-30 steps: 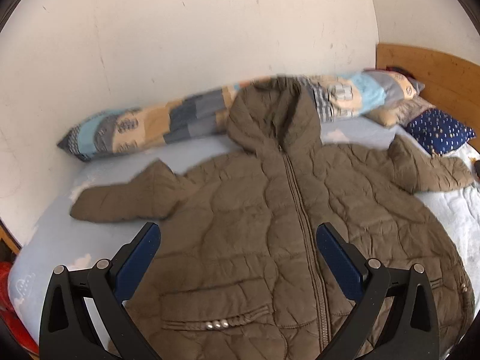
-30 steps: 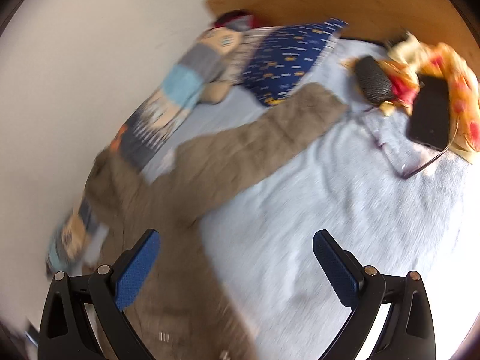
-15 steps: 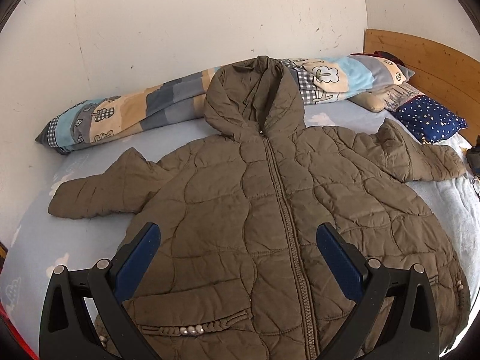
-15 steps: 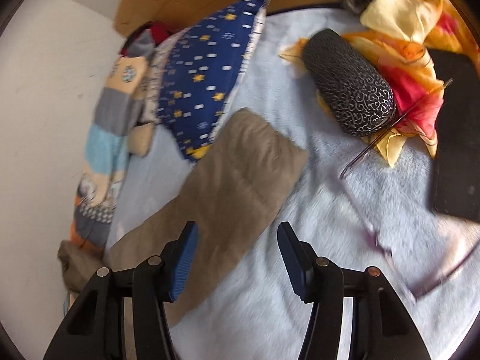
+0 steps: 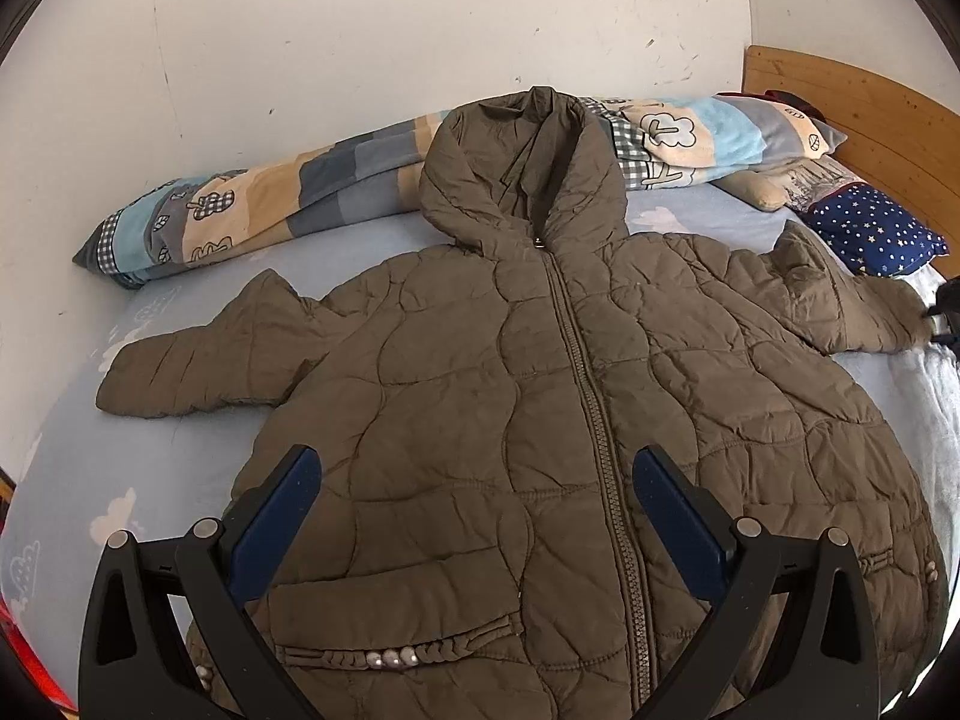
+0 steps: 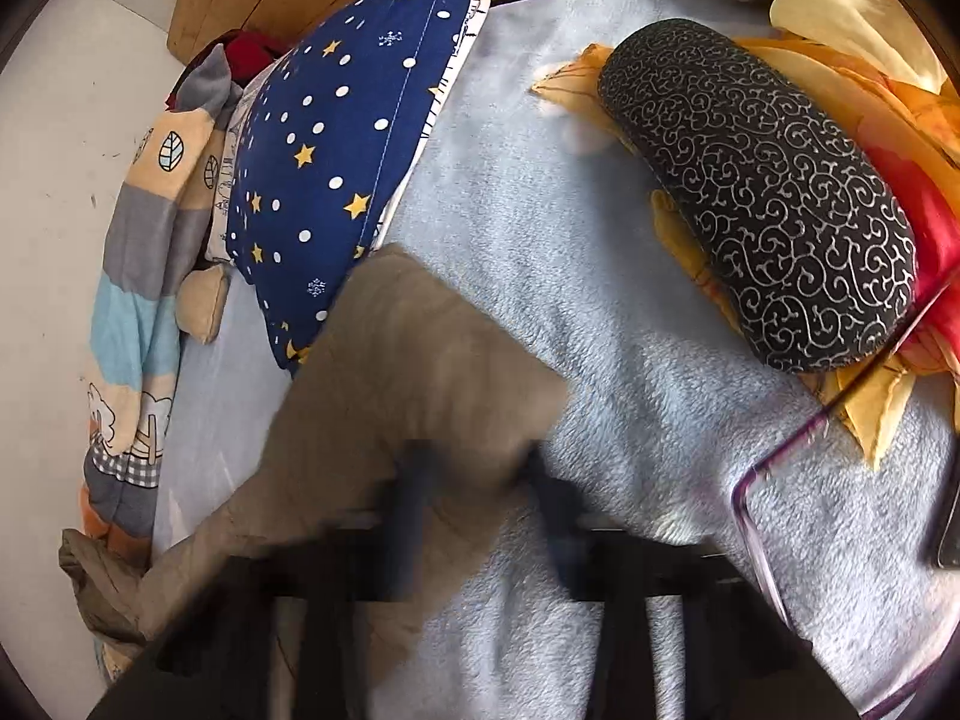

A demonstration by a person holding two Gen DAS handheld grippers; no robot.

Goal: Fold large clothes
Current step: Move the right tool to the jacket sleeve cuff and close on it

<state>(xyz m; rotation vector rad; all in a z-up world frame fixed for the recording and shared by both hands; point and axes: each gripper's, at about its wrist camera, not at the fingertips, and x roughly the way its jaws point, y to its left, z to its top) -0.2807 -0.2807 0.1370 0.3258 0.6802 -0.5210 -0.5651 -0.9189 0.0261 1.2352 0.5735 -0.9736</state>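
Note:
A brown quilted hooded jacket (image 5: 480, 390) lies front up and zipped on the pale blue bed, both sleeves spread out. My left gripper (image 5: 477, 498) hovers open over its lower front, above the zip and the left pocket, with nothing between its fingers. In the right wrist view the jacket's right sleeve (image 6: 408, 360) ends at its cuff, and my right gripper (image 6: 483, 486), blurred, is closing its jaws on that cuff, the cloth bunched between them. The same gripper shows as a dark shape (image 5: 943, 312) at the sleeve end in the left wrist view.
A long patterned bolster (image 5: 270, 204) runs along the wall behind the hood. A navy star pillow (image 6: 348, 120) lies by the wooden headboard (image 5: 840, 96). A black patterned glasses case (image 6: 762, 192) rests on orange cloth (image 6: 870, 408), with glasses (image 6: 780, 468) close to the right of the cuff.
The right gripper swept down along the sleeve to its cuff and its jaws went from wide open to closed on the cloth. The left gripper drifted slightly lower over the jacket front, still open.

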